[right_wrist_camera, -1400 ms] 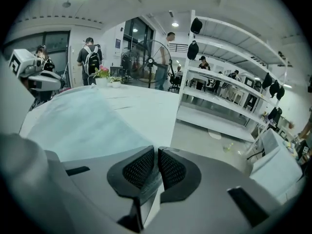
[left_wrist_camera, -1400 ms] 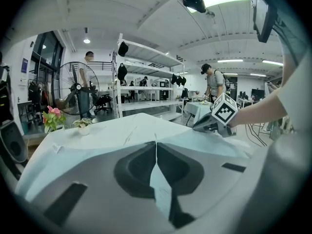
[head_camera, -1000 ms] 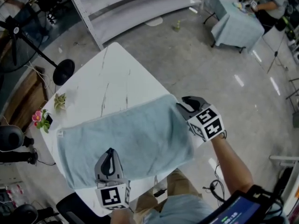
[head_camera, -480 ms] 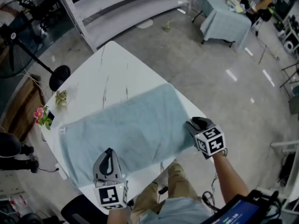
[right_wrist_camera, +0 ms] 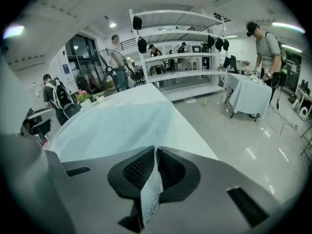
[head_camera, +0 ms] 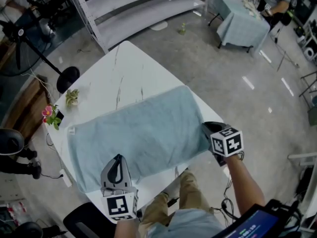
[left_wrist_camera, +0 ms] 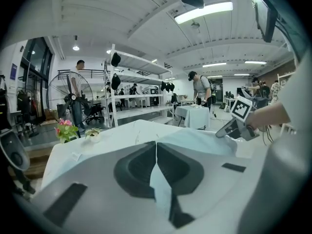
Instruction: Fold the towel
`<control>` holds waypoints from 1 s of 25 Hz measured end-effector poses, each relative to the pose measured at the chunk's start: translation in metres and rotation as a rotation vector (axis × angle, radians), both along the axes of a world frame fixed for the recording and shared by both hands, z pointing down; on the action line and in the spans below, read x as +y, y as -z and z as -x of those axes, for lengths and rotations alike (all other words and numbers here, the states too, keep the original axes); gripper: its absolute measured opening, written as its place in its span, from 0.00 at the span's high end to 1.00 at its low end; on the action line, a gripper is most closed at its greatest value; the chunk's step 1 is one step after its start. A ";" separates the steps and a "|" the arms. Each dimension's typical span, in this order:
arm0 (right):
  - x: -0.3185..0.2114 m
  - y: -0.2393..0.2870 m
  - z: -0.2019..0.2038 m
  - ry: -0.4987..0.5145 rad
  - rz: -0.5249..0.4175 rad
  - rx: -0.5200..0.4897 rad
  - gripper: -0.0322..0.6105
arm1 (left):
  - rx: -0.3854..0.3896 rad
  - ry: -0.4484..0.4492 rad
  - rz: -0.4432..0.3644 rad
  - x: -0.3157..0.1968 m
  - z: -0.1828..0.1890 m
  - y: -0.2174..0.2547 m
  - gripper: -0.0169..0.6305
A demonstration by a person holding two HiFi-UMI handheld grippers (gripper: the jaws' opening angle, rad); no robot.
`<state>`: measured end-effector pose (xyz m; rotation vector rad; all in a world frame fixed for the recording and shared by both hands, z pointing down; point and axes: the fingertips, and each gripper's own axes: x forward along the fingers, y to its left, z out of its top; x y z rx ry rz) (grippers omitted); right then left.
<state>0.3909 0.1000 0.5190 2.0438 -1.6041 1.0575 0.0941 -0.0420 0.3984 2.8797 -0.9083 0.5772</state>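
The left tongs are clamped shut on the near edge of the towel, with a fold of cloth pinched between the jaws. The towel is spread flat on the white worktop, between and beyond both tongs. The right tongs have just been closed on the towel's near right corner, which is gripped.

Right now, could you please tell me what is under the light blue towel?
The towel lies spread on the white table, whose top shows bare beyond the towel's far edge. Anything else beneath it is covered from view, though it lies fairly flat.
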 end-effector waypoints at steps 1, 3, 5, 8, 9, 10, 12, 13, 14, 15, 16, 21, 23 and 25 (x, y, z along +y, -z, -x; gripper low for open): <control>-0.004 0.011 0.001 -0.003 -0.021 -0.001 0.89 | 0.005 0.010 0.005 0.000 0.003 0.003 0.96; -0.014 0.035 0.008 0.002 -0.060 0.004 0.89 | 0.015 0.030 0.006 -0.003 0.014 0.007 0.96; -0.026 0.057 0.021 0.014 -0.096 0.014 0.89 | 0.020 0.044 0.004 -0.007 0.028 0.011 0.96; -0.055 0.092 0.043 0.073 -0.146 0.045 0.89 | 0.043 0.080 -0.006 -0.012 0.048 0.017 0.95; -0.066 0.104 0.052 0.100 -0.161 0.057 0.89 | 0.051 0.096 -0.008 -0.013 0.056 0.020 0.95; -0.077 0.115 0.062 0.127 -0.176 0.066 0.89 | 0.058 0.111 -0.011 -0.014 0.064 0.023 0.95; -0.097 0.132 0.085 0.177 -0.205 0.082 0.89 | 0.070 0.143 -0.016 -0.017 0.083 0.028 0.96; -0.107 0.140 0.098 0.201 -0.218 0.089 0.89 | 0.076 0.161 -0.018 -0.019 0.095 0.030 0.96; -0.116 0.146 0.111 0.225 -0.229 0.095 0.89 | 0.081 0.179 -0.021 -0.022 0.106 0.032 0.96; -0.125 0.151 0.125 0.248 -0.239 0.100 0.89 | 0.085 0.197 -0.025 -0.024 0.119 0.033 0.96; -0.134 0.156 0.139 0.271 -0.247 0.105 0.89 | 0.090 0.215 -0.030 -0.027 0.131 0.035 0.96; -0.176 0.169 0.210 0.386 -0.280 0.112 0.89 | 0.116 0.320 -0.049 -0.035 0.194 0.039 0.96; -0.193 0.170 0.237 0.430 -0.289 0.112 0.89 | 0.119 0.359 -0.042 -0.036 0.217 0.038 0.96; -0.210 0.168 0.266 0.474 -0.298 0.106 0.89 | 0.120 0.393 -0.039 -0.037 0.239 0.034 0.95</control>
